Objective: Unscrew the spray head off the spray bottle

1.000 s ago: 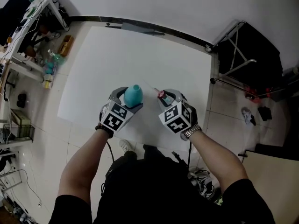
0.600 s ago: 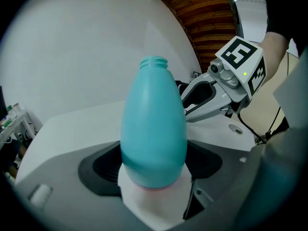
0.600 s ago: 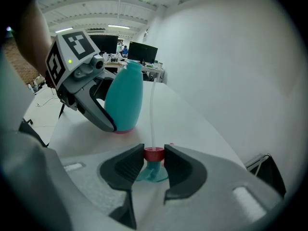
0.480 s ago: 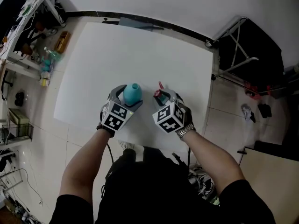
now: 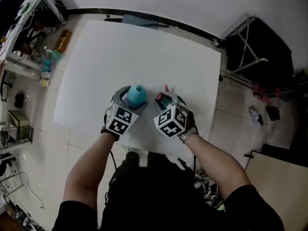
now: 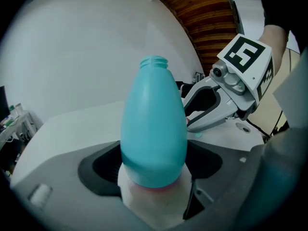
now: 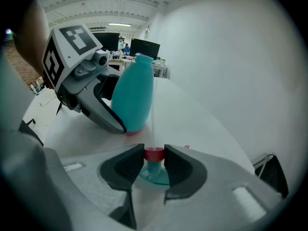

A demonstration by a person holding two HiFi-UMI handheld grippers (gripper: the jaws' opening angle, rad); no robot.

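Head view: teal egg-shaped plastic spray bottle (image 5: 136,94) upright over white matte tabletop (image 5: 120,47), contact with it unclear. Clamped low by left gripper (image 5: 132,99), presumably to keep the body steady. Just beside, right gripper (image 5: 165,101) carrying red-and-teal plastic spray head (image 5: 162,99), already off the bottle and apart from it.

Left gripper view: dark padded jaws pressed to both sides of the smooth, glossy body near its pinkish base. Threaded neck (image 6: 154,60) bare and open at the top.

Right gripper view: jaws partly closed, pinching the small round red collar, teal piece below the pads, thin translucent dip tube (image 7: 152,114) rising above. Narrow grip likely chosen against slipping. Unscrewing apparently done.
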